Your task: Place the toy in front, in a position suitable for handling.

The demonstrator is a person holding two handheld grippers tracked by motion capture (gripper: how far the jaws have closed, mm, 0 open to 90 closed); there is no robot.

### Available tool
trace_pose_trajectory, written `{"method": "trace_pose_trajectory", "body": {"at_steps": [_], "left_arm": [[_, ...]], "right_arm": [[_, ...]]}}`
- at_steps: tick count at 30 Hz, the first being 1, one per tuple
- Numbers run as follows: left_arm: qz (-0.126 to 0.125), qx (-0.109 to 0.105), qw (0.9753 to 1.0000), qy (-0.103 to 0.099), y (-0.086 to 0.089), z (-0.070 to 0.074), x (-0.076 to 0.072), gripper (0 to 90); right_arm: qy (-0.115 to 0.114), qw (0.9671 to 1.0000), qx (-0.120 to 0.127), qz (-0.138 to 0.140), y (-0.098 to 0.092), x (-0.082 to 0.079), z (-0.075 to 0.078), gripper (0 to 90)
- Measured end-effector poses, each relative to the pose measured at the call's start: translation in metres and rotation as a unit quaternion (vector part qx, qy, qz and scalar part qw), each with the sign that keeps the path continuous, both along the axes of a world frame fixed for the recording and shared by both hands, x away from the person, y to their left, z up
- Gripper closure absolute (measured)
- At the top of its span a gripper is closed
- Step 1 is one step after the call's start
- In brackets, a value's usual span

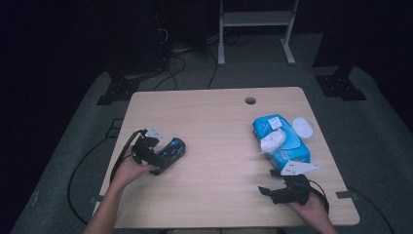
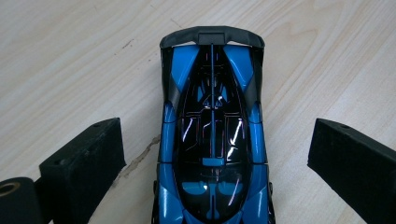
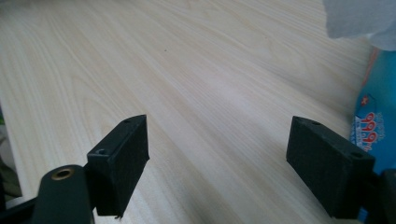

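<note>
One wipes pack [image 1: 281, 140] on table [image 1: 219, 126] right side, white wipe [image 1: 272, 141] sticking out of its top. Left gripper [image 2: 215, 154] jaws wide, straddling blue toy car [image 2: 212, 135] at left, not touching. Right gripper [image 3: 217, 158] wide, holding nothing, near pack.

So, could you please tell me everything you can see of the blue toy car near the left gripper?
The toy car is a glossy blue and black sports-car model, seemingly hard plastic or painted metal, with a dark glazed cabin, a thin central spine and a black rear wing at its far end. It sits upright on its wheels on the wooden table, at the left side. The left gripper straddles it with jaws open, a visible gap on each side, so nothing but the table appears to touch it.
</note>
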State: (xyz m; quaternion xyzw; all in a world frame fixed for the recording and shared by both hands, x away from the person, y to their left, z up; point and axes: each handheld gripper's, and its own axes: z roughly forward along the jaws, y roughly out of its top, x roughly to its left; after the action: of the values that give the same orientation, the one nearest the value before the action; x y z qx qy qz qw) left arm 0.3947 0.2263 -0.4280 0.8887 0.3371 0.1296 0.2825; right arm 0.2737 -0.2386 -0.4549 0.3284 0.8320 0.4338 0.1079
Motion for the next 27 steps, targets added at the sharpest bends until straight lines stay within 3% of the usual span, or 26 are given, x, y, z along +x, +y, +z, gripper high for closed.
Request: {"method": "trace_pose_trajectory", "body": {"at_steps": [3,4,5,10,11,13,14,15,18,19,21,23,27], "left_arm": [[-0.001,0.004,1.0000,0.008,-0.001,-0.004,0.002,4.1],[-0.003,0.009,0.9999,0.012,-0.002,-0.006,0.004,4.1],[-0.002,0.028,0.9992,0.027,-0.003,-0.010,0.008,4.1],[-0.012,0.042,0.9983,0.038,-0.010,-0.014,0.013,4.2],[-0.015,0.053,0.9975,0.045,-0.014,-0.015,0.016,4.2],[-0.018,0.056,0.9975,0.040,-0.015,-0.016,0.016,6.4],[-0.019,0.055,0.9973,0.044,-0.015,-0.017,0.017,6.5],[-0.018,0.059,0.9963,0.060,-0.017,-0.019,0.020,6.5],[-0.018,0.069,0.9953,0.066,-0.019,-0.021,0.022,6.6],[-0.027,0.076,0.9941,0.073,-0.020,-0.023,0.024,13.3],[-0.026,0.082,0.9935,0.075,-0.021,-0.023,0.025,13.6],[-0.025,0.080,0.9928,0.085,-0.021,-0.025,0.026,14.6],[-0.026,0.083,0.9924,0.087,-0.021,-0.024,0.028,16.1]], "right_arm": [[0.003,1.0000,-0.002,0.005,0.000,0.000,0.000,20.0],[0.003,1.0000,-0.003,0.007,-0.001,0.001,-0.001,19.9],[0.004,0.9999,-0.003,0.009,-0.002,0.001,-0.003,19.9],[0.010,0.9999,0.002,0.010,-0.004,0.002,-0.005,19.7],[0.007,0.9999,0.003,0.011,-0.004,0.001,-0.004,19.7],[0.005,0.9999,0.003,0.011,-0.005,0.001,-0.004,19.7],[0.007,0.9999,0.004,0.012,-0.006,0.001,-0.004,19.7],[0.006,0.9999,0.005,0.013,-0.006,0.001,-0.004,19.7],[0.006,0.9999,0.004,0.013,-0.007,0.000,-0.004,19.7],[0.005,0.9999,0.005,0.012,-0.008,-0.001,-0.004,19.8],[0.003,0.9999,0.006,0.011,-0.009,-0.001,-0.003,19.7],[0.002,0.9999,0.006,0.010,-0.010,-0.001,-0.003,19.7],[0.003,0.9999,0.011,0.008,-0.012,-0.001,-0.003,19.7]]}}
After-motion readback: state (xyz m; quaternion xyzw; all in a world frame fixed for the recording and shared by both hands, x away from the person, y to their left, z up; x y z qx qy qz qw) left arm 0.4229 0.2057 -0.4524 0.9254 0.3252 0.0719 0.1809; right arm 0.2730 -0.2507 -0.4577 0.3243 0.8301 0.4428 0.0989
